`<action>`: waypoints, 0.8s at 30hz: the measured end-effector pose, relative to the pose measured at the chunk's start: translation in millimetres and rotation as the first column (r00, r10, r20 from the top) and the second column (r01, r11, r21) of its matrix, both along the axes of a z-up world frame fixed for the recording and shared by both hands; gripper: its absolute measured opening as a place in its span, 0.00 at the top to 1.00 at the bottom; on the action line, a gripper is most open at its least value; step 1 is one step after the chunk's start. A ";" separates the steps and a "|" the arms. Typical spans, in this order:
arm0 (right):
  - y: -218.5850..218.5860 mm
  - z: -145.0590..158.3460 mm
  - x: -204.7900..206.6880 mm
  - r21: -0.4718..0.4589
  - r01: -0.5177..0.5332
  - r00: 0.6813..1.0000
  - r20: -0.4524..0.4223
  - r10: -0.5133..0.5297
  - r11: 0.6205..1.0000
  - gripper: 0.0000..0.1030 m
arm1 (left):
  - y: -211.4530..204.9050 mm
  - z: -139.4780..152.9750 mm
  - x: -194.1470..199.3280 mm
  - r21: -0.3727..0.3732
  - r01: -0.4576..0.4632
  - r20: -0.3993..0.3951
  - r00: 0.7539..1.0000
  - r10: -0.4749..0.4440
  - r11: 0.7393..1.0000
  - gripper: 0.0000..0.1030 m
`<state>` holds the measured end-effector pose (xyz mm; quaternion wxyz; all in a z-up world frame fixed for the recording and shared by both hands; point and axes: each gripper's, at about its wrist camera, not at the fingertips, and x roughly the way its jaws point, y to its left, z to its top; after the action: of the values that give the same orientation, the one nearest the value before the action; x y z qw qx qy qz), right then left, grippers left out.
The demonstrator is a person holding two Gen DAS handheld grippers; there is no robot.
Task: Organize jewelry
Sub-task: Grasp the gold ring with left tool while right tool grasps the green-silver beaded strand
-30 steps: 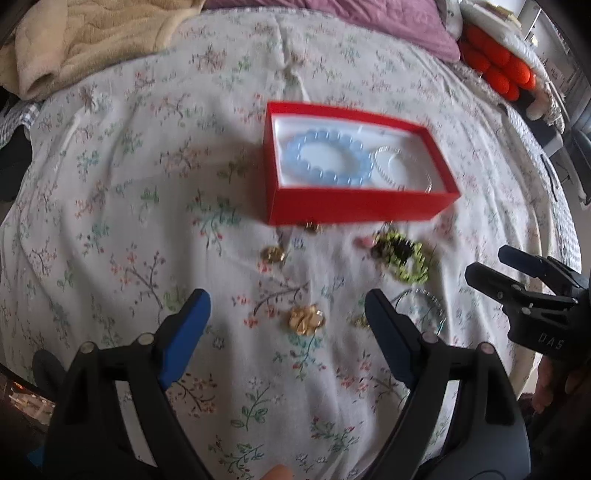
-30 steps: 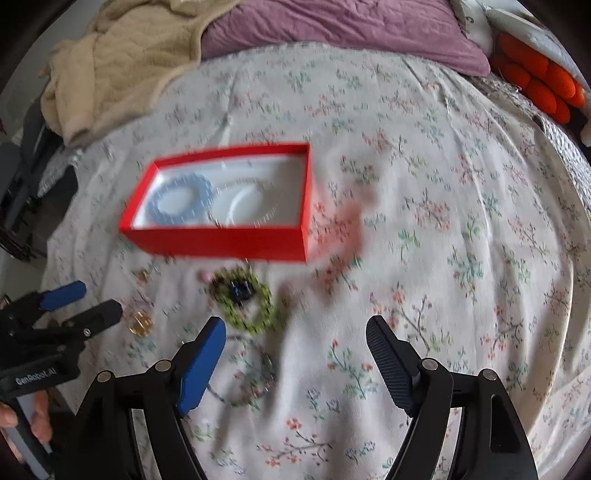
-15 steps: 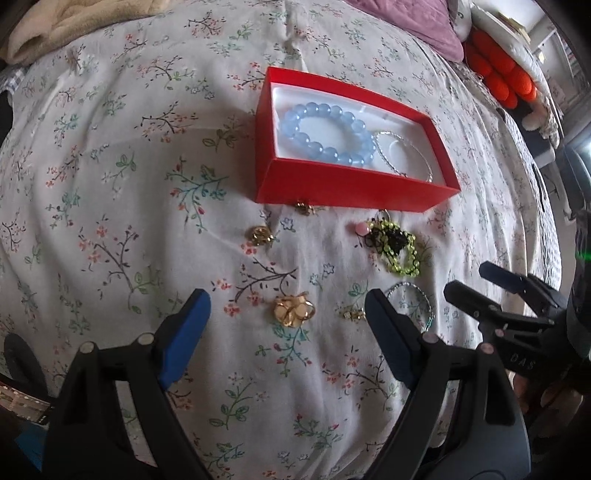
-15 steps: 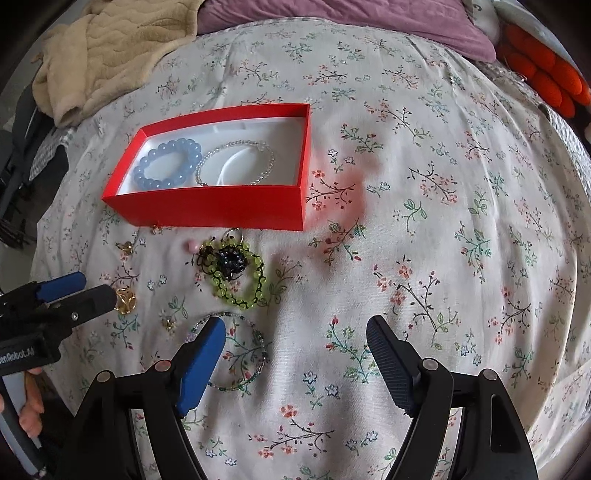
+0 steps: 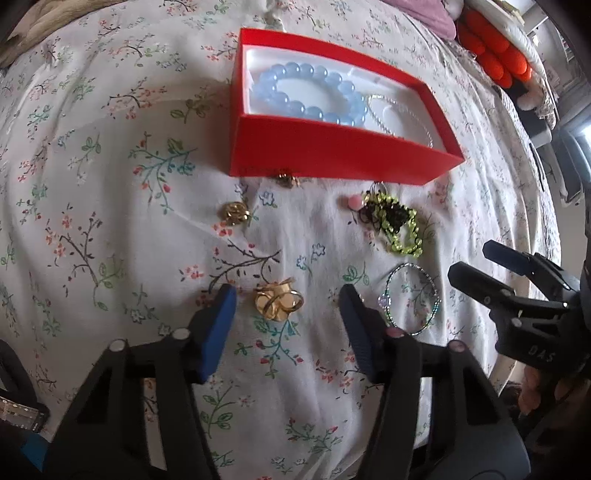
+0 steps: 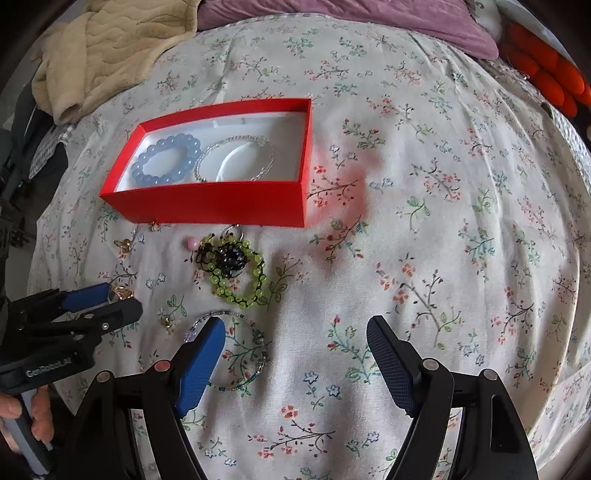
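A red box (image 5: 332,155) (image 6: 207,203) on the floral bedspread holds a blue bead bracelet (image 5: 310,92) (image 6: 166,160) and a thin silver bracelet (image 6: 236,158). My left gripper (image 5: 286,301) is open, its fingers either side of a gold brooch (image 5: 279,302), low over the sheet. A gold earring (image 5: 234,213), a green and black bead bracelet (image 5: 397,223) (image 6: 236,269) and a thin teal bead bracelet (image 5: 412,301) (image 6: 240,350) lie loose. My right gripper (image 6: 295,332) is open and empty, its left finger over the teal bracelet.
A small gold piece (image 5: 288,180) lies against the box front, with a pink bead (image 5: 355,201) near it. A beige blanket (image 6: 110,48) and purple cover (image 6: 351,14) lie at the back. Orange items (image 6: 546,74) sit far right.
My left gripper has dropped forward and its fingers now bracket the gold brooch, with the jaws narrower. My right gripper has moved closer to the bed and the teal bracelet.
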<state>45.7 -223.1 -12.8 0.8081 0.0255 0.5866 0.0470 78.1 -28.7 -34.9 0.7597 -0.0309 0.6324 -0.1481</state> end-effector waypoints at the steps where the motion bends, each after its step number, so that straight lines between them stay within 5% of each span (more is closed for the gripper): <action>1: 0.3 -1.9 0.4 0.006 -0.006 1.000 -0.009 0.006 1.000 0.22 | -1.4 -1.1 -0.1 0.008 0.004 0.000 1.000 -0.004 1.000 0.49; 9: 6.6 -23.5 6.3 0.034 -0.011 0.996 -0.088 0.014 0.999 0.22 | -11.4 -7.1 0.1 0.045 0.026 0.016 1.000 -0.027 0.999 0.72; 18: 24.2 -42.5 10.4 0.022 -0.033 0.992 -0.118 0.035 0.999 0.23 | -6.9 -5.8 -0.8 0.032 0.034 0.020 0.999 -0.034 0.999 0.72; 24: 32.2 -40.7 7.0 0.004 -0.059 0.994 -0.094 0.059 0.998 0.45 | 0.2 -3.1 -2.5 0.026 0.032 0.023 0.999 -0.033 0.999 0.72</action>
<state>52.6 -190.9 -53.4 0.7779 0.0110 0.6244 0.0701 75.6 -28.5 -38.0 0.7649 -0.0091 0.6258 -0.1527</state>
